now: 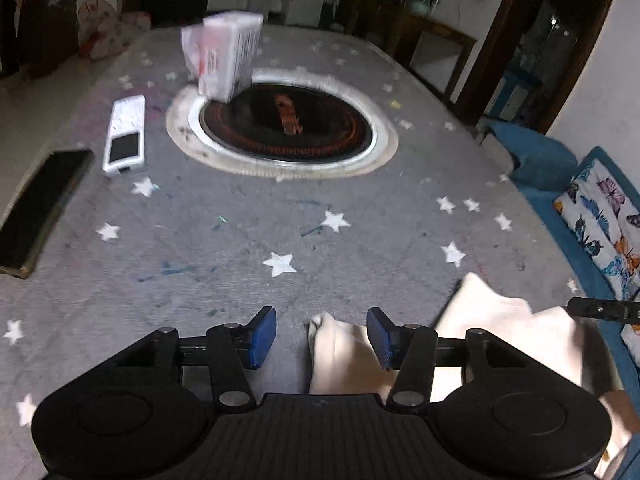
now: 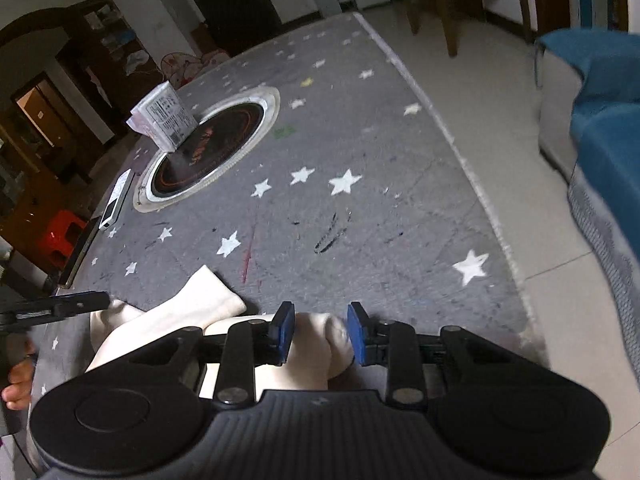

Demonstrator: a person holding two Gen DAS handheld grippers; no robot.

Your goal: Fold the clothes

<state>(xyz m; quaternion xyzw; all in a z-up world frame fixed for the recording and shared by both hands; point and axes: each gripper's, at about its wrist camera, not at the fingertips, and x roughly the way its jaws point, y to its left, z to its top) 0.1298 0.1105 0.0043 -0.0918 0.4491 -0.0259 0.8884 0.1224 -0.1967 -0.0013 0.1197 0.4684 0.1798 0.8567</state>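
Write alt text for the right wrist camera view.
The open right gripper hovers over a cream garment lying on a grey star-patterned table cover. Farther back, a white packet stands beside a round black cooktop.

A grey table cover printed with white stars (image 1: pixel 360 208) (image 2: pixel 400 240) spreads over the whole table, scuffed with dark and coloured pen marks. Set into its far middle is a round black cooktop with a silver rim (image 1: pixel 286 124) (image 2: pixel 208 152). A white printed box (image 1: pixel 226 54) (image 2: pixel 164 120) stands tilted on the cooktop's far left edge. Left of the cooktop lies a white rectangular remote with a dark screen (image 1: pixel 125 136) (image 2: pixel 116 200), and nearer, at the left edge, a black slab-like phone (image 1: pixel 44 204). A cream-white garment (image 1: pixel 472 328) (image 2: pixel 192 308) lies bunched at the near edge.
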